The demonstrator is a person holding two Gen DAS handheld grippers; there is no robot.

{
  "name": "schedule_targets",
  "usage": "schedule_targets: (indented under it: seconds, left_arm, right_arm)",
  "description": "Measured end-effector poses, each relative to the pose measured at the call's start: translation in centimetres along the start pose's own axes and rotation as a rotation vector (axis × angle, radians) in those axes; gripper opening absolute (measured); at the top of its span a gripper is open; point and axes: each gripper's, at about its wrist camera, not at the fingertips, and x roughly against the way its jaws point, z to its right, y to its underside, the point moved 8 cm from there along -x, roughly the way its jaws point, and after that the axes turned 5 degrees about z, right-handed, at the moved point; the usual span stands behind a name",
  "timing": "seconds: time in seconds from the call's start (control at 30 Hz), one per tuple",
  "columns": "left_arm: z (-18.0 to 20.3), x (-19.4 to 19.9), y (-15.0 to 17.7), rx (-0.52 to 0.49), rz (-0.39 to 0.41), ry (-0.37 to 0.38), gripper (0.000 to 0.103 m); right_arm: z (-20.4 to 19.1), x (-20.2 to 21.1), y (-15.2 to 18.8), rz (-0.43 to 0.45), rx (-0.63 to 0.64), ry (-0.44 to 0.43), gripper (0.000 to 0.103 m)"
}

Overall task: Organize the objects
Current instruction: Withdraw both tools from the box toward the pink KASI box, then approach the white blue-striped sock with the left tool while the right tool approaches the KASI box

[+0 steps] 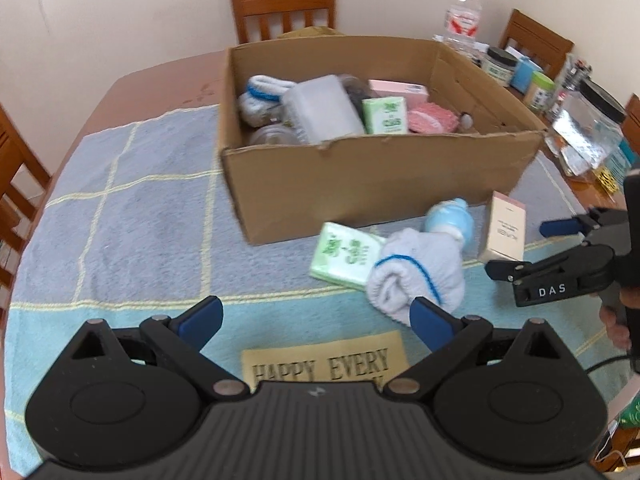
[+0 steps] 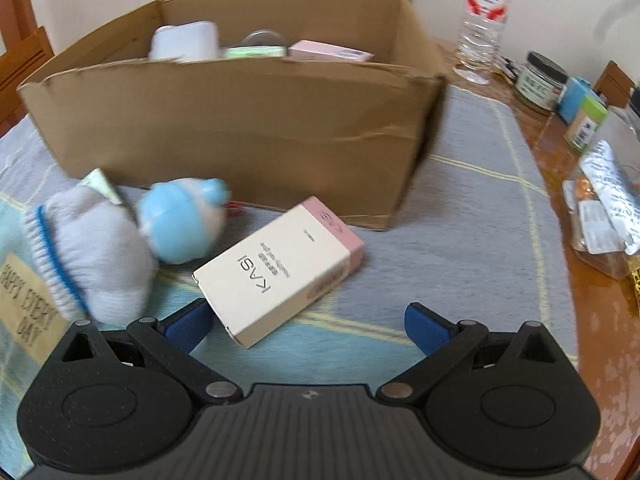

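My right gripper (image 2: pixel 308 324) is spread wide and empty, the cream-and-pink box (image 2: pixel 280 268) lying just ahead, near its left finger; my left gripper (image 1: pixel 316 320) also gapes, the rolled white sock (image 1: pixel 416 276) at its right fingertip, the cardboard box (image 1: pixel 360 184) behind

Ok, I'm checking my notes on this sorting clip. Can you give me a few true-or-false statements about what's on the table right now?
1. Both claws are open and hold nothing: the left claw and the right claw. True.
2. The cream and pink carton is already inside the cardboard box. False: it lies on the cloth in front of the box.
3. The rolled white sock lies outside the box. True.
4. The water bottle lies on its side. False: it stands upright beyond the box.
5. The box is empty. False: several items are inside.
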Motion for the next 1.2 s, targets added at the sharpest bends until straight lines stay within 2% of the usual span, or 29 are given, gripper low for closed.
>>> schedule_targets:
  seconds: [0.13, 0.33, 0.53, 0.73, 0.93, 1.03, 1.2]
  left_arm:
    - [1.9, -0.5, -0.4, -0.045, 0.015, 0.035, 0.099]
    - [5.8, -1.7, -1.6, -0.166, 0.059, 0.123, 0.099]
    - [8.4, -4.0, -2.1, -0.192, 0.048, 0.183, 0.099]
    - [9.1, -5.5, -0.5, -0.148, -0.03, 0.19, 0.099]
    - [8.9, -4.8, 1.4, -0.131, -0.053, 0.189, 0.1]
    - [8.8, -5.2, 1.9, -0.137, -0.057, 0.162, 0.1]
    - [9.1, -5.5, 2.1, -0.173, -0.009, 0.079, 0.1]
  right_arm:
    - [0.6, -0.3, 0.0, 0.001, 0.047, -0.037, 0.103]
    - [0.6, -0.5, -0.3, 0.018, 0.1, -0.081, 0.103]
    - [0.8, -0.4, -0.3, 0.016, 0.137, -0.113, 0.103]
    - [1.1, -0.2, 0.0, 0.025, 0.173, -0.145, 0.103]
    - [1.4, 0.0, 0.2, 0.025, 0.196, -0.164, 0.103]
    - [1.5, 0.0, 0.2, 0.023, 0.216, -0.18, 0.103]
    - [1.6, -0.1, 0.0, 0.018, 0.258, -0.213, 0.103]
